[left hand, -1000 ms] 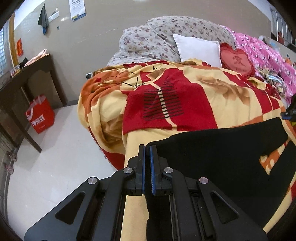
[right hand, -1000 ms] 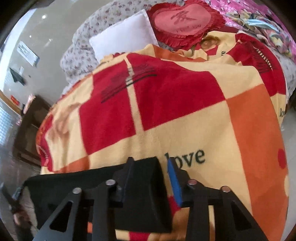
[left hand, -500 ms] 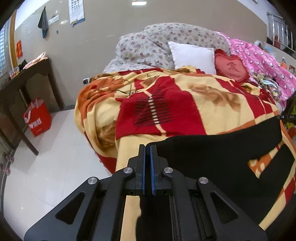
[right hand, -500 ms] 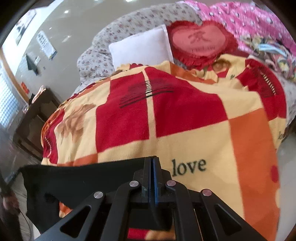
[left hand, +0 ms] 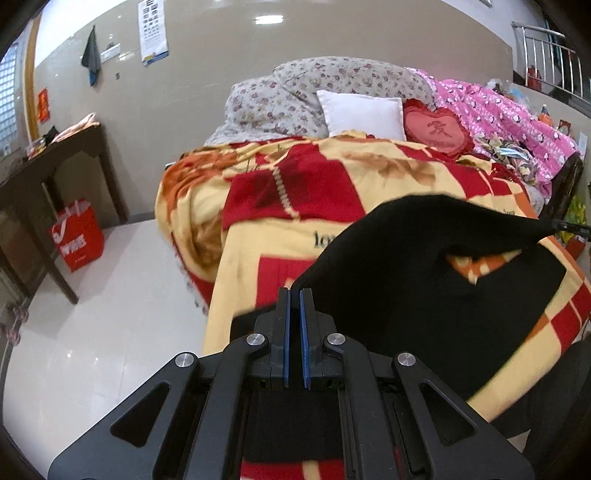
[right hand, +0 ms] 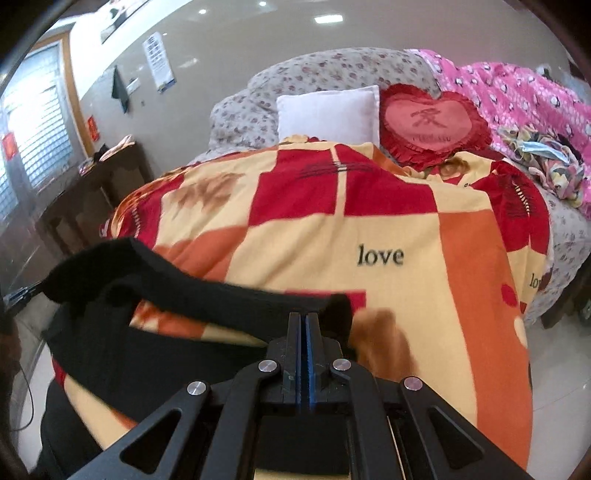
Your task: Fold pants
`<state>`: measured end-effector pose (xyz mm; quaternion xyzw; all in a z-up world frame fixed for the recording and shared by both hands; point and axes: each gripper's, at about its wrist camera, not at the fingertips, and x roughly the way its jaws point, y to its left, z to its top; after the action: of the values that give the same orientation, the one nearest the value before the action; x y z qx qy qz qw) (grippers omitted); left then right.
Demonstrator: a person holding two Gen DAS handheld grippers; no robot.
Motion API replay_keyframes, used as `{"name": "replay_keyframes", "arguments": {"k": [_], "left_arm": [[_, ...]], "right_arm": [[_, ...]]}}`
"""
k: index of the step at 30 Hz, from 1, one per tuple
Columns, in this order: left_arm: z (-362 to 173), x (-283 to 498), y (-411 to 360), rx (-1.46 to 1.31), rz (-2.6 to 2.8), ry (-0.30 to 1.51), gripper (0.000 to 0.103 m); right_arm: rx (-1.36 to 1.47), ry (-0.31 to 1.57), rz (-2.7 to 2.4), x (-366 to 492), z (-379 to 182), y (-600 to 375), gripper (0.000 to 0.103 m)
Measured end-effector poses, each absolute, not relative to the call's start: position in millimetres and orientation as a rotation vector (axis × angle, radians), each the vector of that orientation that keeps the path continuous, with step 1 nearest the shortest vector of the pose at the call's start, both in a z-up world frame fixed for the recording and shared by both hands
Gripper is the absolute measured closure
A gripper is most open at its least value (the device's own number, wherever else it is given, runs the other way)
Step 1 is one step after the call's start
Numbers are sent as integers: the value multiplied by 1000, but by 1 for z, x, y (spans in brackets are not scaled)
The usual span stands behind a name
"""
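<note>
Two pillows [left hand: 364, 112] and bag [left hand: 77, 240] lie beyond black pants [left hand: 424, 280].

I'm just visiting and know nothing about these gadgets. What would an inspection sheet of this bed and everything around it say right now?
Surface: bed under a checked blanket printed "love".
Job's things: black pants, one edge lifted off the blanket and stretched between both grippers, the rest lying on it.
Clutter: white pillow, heart cushion, pink quilt, crumpled cloth.
Grippers: left gripper shut on the pants; right gripper shut on the pants.
Cables: a thin one at the left edge of the right view.
Surroundings: dark table, red bag, wall chart, pale tiled floor.
</note>
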<state>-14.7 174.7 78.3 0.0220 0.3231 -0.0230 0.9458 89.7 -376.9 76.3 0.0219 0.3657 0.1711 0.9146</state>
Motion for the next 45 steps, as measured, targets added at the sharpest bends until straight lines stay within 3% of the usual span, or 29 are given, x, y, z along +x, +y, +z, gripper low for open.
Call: {"name": "replay_keyframes", "arguments": {"k": [12,21,23,25,28,34,42,44,45], "left_arm": [[25,-66,194,-73,-7,724,99],[7,-82,222,-322,-16,801,91],[8,-88,222,-398,-87,799,85],[10,-90,220,-479,-166,796,63],[14,-86,216,-549,-226,777,53],[6,-66,213,-638,-224,820,53],[-14,-56,238,-1028,-222,771,53],[-11,-59,238,-1021,-181,765,69],[-8,-60,237,-991,-152,769,85]], "right_arm": [[63,811,287,51,33,-405,101],[-69,830,116,34,30,-400,101],[-32,823,89,29,32,-406,101],[23,803,104,22,35,-408,101],[41,787,107,15,39,-402,101],[32,752,152,8,50,-383,101],[141,721,199,3,61,-382,101],[234,747,205,5,58,-392,101],[296,760,195,6,56,-399,101]]}}
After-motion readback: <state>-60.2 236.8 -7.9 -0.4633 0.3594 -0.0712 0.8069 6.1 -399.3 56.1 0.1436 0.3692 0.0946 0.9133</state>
